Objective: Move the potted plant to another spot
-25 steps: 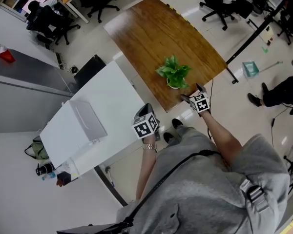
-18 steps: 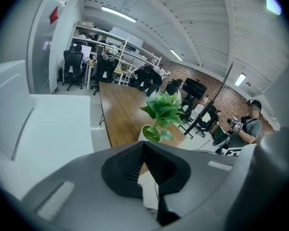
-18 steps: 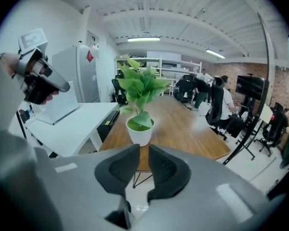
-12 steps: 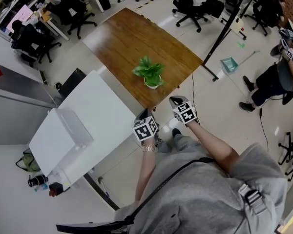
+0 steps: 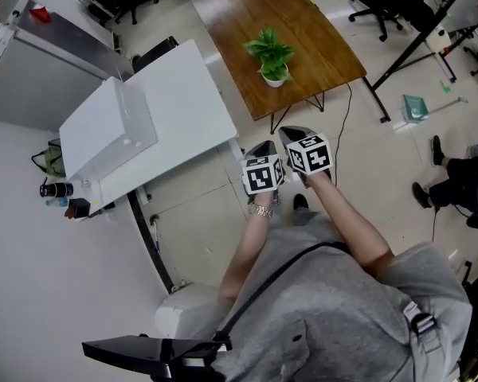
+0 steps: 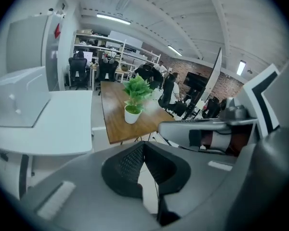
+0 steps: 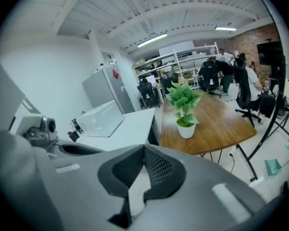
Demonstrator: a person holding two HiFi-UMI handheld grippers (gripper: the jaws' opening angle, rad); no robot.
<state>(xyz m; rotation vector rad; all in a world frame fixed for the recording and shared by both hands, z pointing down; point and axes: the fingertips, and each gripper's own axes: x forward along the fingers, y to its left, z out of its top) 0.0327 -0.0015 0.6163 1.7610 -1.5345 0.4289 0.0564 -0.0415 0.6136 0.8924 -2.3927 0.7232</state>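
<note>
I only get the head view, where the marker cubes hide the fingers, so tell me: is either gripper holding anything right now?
Observer: No. The left gripper view shows the left gripper with its fingers together and nothing between them.
Operator: And the right one?
Observer: The right gripper view shows the right gripper shut and empty too.
Operator: Is the plant standing straight?
Observer: Seen from the side, the potted plant stands upright on the wooden table, well beyond both grippers.
</note>
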